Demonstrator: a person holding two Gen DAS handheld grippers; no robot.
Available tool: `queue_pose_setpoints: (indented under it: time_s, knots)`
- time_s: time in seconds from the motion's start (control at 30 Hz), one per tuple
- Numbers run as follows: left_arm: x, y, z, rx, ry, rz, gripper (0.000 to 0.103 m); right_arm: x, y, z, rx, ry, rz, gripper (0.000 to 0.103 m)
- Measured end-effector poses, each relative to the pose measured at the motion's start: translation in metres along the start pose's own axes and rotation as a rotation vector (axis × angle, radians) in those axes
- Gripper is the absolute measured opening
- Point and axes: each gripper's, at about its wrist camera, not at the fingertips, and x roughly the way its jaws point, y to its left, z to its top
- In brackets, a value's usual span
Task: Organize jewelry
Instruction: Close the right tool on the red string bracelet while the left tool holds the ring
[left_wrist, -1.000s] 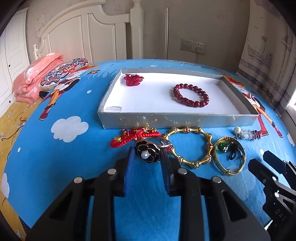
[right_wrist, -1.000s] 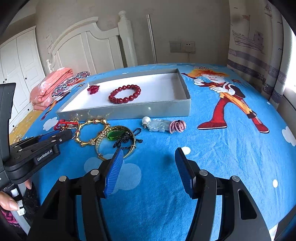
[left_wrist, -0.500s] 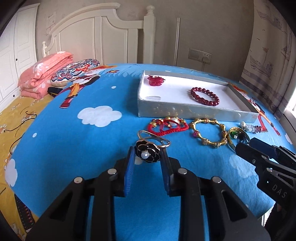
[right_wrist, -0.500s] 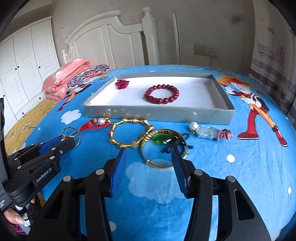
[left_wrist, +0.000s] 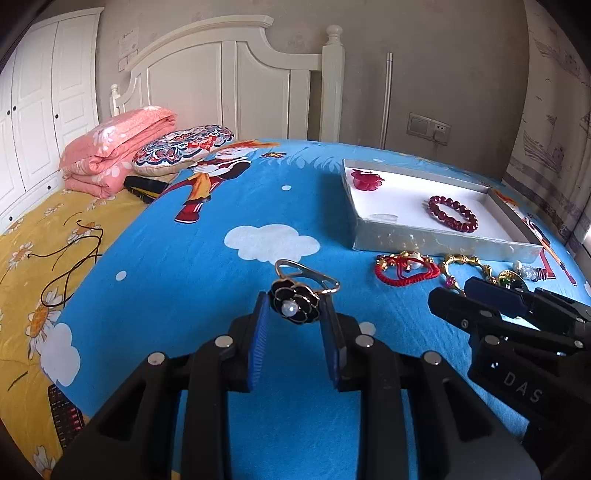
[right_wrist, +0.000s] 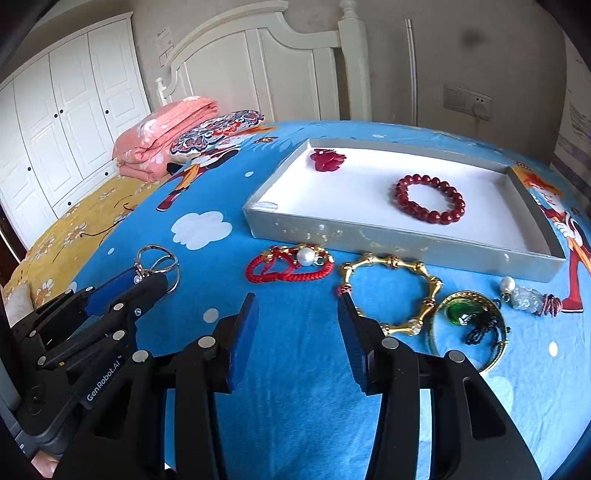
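Bedroom setting: white panelled headboard (left_wrist: 229, 74) and white wardrobe doors (right_wrist: 66, 122) at upper left of the frame; bed covered by a blue cartoon-print sheet (left_wrist: 207, 266), with a folded pink quilt (left_wrist: 114, 147) and a round patterned cushion (left_wrist: 184, 147) at its head.

Item 1: black flower brooch with a pearl centre and gold wire ring (left_wrist: 295, 304), clamped between the blue pads of the left tongs (left_wrist: 293, 321), lower centre of the left wrist view, raised off the sheet.

Item 2: shallow grey cardboard tray with white floor (right_wrist: 369, 232), centre right of the right wrist view. It contains 1 dark red bead bracelet (right_wrist: 430, 199) toward the middle and 1 red flower ornament (right_wrist: 327, 158) in the far left corner.

Item 3: red cord bracelet with a white pearl (right_wrist: 288, 264), on the sheet just in front of the tray.

Item 4: gold bamboo-link bracelet (right_wrist: 395, 291), right of the red cord.

Item 5: gold bangle with a green stone and black cord lying inside it (right_wrist: 469, 325), touching the bamboo-link bracelet at lower right.

Item 6: pale jade charm with pearl and pink cord (right_wrist: 528, 295), at the right edge, near the tray's corner.

Right tongs (right_wrist: 297, 332): spread wide, holding nothing, above bare sheet in front of the red cord bracelet.
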Motion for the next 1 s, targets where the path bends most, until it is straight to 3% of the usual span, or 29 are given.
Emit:
queue_pose_setpoints:
  time_s: [0.23, 0.43, 0.93, 1.0]
  knots:
    - [0.000, 0.015, -0.006, -0.031, 0.010, -0.012, 0.027, 0.015, 0.019, 0.000, -0.005, 0.034, -0.002, 0.044]
    - [0.002, 0.015, -0.004, -0.026, 0.001, -0.011, 0.027, 0.026, 0.013, 0.011, 0.060, 0.053, -0.025, 0.044]
    - [0.006, 0.042, 0.004, -0.069, -0.005, 0.018, 0.027, 0.032, 0.009, 0.029, 0.197, 0.069, 0.022, 0.044]
    - [0.007, 0.040, 0.004, -0.067, -0.004, 0.016, 0.027, 0.032, 0.012, 0.030, 0.174, 0.055, -0.011, 0.044]
